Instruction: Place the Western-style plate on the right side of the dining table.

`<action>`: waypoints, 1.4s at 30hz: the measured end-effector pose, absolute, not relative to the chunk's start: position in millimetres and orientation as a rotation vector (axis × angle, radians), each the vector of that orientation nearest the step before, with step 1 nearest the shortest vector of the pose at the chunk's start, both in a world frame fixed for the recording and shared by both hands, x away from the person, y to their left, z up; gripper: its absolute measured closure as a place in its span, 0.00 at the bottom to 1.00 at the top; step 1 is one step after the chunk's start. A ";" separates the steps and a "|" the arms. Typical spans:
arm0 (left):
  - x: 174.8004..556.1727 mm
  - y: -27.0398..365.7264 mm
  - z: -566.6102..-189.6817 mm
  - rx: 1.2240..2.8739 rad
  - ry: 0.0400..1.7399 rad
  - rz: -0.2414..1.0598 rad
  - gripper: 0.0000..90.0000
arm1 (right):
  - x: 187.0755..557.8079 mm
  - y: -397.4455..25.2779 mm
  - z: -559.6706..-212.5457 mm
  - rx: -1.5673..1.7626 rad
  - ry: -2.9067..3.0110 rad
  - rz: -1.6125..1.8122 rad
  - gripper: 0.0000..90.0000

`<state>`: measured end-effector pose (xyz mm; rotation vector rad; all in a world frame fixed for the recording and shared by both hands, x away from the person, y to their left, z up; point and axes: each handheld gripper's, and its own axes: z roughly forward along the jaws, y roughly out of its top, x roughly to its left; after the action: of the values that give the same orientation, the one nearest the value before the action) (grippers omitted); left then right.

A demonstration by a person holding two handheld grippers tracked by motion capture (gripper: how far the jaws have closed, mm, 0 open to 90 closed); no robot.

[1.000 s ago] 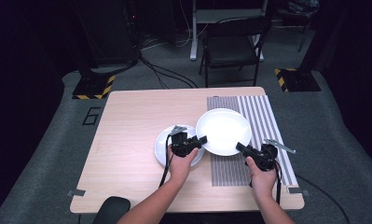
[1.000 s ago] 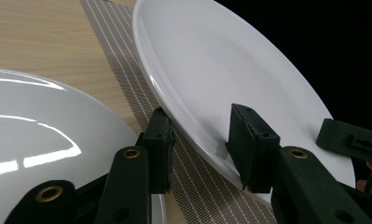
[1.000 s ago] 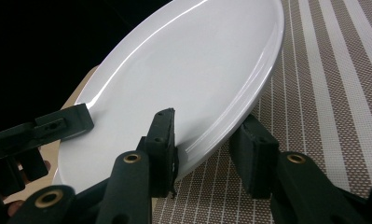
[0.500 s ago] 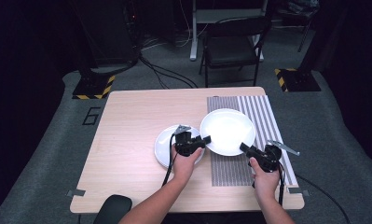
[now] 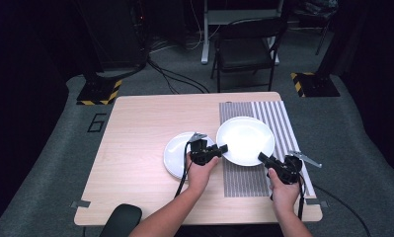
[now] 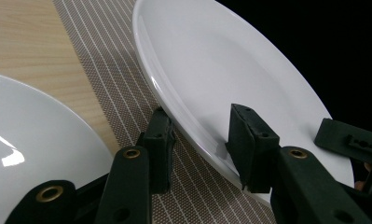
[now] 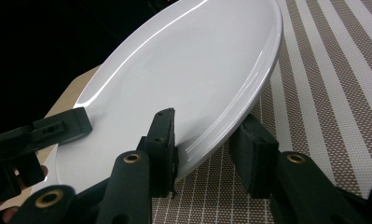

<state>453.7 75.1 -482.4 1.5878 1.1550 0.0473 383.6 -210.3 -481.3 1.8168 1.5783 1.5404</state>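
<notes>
You hold the large plate [image 5: 245,140], right of centre in the high view above the striped mat [image 5: 273,118], its rim clamped by left gripper [image 5: 219,149] and right gripper [image 5: 263,159]; setting it down appears left, with the small plate [image 5: 177,155] lying beside it.

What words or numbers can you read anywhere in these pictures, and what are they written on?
"6" – a dark numeral marked on the grey floor just left of the wooden table, seen in the high view.
There is no writing on the large plate, the small plate, the striped mat, the left gripper or the right gripper.
</notes>
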 end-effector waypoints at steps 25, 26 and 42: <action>458.7 57.2 -494.7 1.553 1.198 0.026 0.70 | 383.8 -221.4 -491.8 1.870 1.509 1.522 0.70; 459.5 57.2 -495.7 1.564 1.186 0.033 0.70 | 383.9 -221.9 -492.8 1.870 1.507 1.521 0.70; 462.3 48.2 -505.4 1.572 1.212 0.000 0.71 | 384.5 -227.8 -502.2 1.918 1.484 1.486 0.70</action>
<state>462.3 48.2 -505.4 1.5723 1.2120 0.0003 384.5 -227.8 -502.2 1.9180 1.4836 1.4863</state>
